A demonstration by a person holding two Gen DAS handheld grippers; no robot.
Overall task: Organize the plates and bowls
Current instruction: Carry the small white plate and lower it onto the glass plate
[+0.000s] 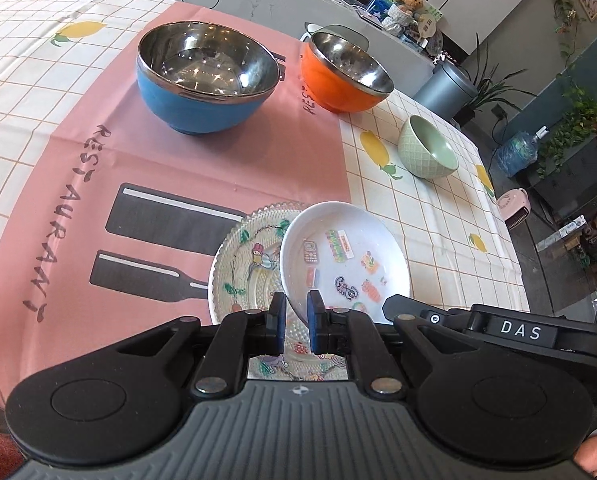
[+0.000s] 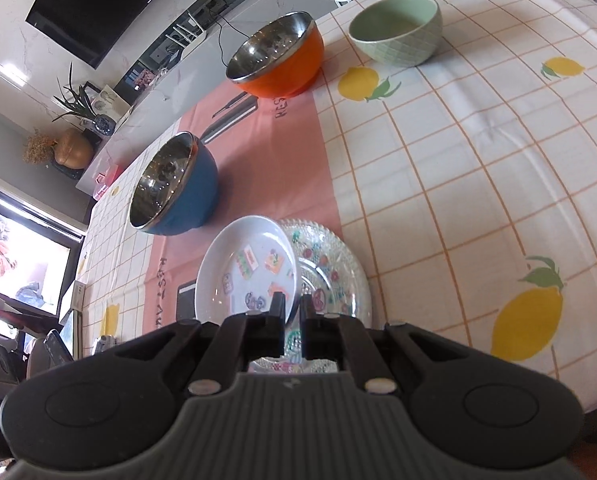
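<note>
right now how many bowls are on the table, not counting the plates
3: a blue bowl on the pink mat, an orange bowl at the mat's far edge, and a green bowl on the checked cloth. None looks hidden.

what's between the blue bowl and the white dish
Nothing stands there: only bare pink placemat separates the blue bowl from the white dish, seen in both wrist views.

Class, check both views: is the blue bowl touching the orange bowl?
Apart. The left wrist view shows pink placemat between the blue bowl and the orange bowl; the right wrist view shows the same gap.
</note>
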